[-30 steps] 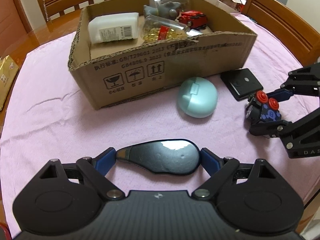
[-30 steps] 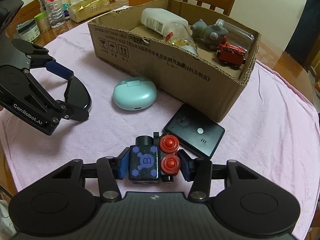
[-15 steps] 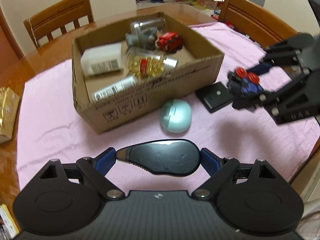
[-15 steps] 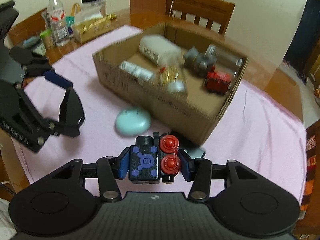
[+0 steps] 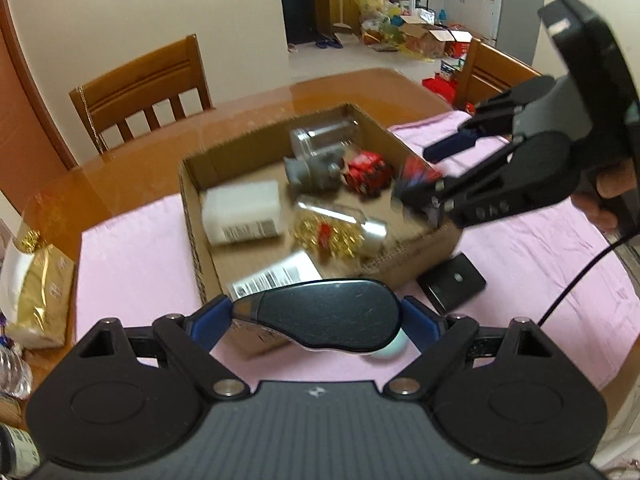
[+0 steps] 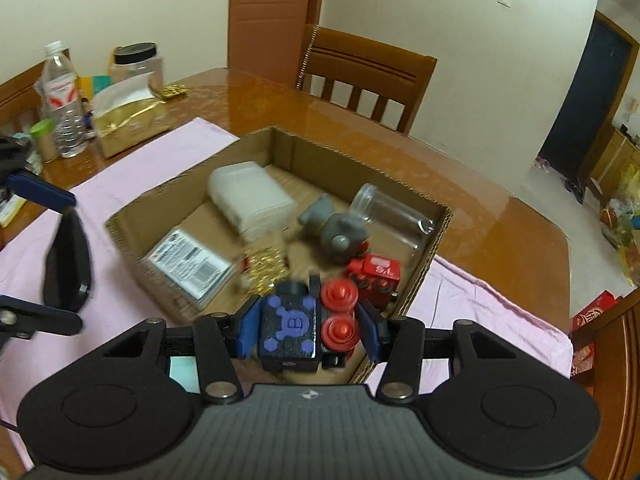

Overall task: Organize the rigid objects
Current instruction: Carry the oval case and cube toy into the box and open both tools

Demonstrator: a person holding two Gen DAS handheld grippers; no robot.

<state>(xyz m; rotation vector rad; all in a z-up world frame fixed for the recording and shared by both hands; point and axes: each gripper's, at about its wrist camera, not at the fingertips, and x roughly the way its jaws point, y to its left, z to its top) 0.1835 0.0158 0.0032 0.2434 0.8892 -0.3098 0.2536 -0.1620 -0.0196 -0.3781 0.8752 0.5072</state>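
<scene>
My left gripper (image 5: 318,316) is shut on a black teardrop-shaped case (image 5: 324,314), held above the near edge of the cardboard box (image 5: 420,252). My right gripper (image 6: 308,330) is shut on a black toy block with purple marks and red knobs (image 6: 304,328), held over the box's near right corner (image 6: 424,276). In the left wrist view the right gripper (image 5: 420,196) hangs over the box's right wall. The box holds a white bottle (image 6: 252,200), a grey figure (image 6: 336,228), a clear jar (image 6: 390,212), a red toy train (image 6: 374,274), a jar of gold capsules (image 5: 340,232) and a flat labelled pack (image 6: 188,262).
A black square plate (image 5: 452,284) and a pale blue round case (image 5: 388,350) lie on the pink cloth (image 5: 132,248) in front of the box. A gold tissue pack (image 6: 128,120), a water bottle (image 6: 60,96) and jars stand at the table's left. Wooden chairs (image 6: 368,76) surround the table.
Both grippers have risen from the cloth with their objects and moved forward over the box. The right gripper now hangs above the box's right side.
</scene>
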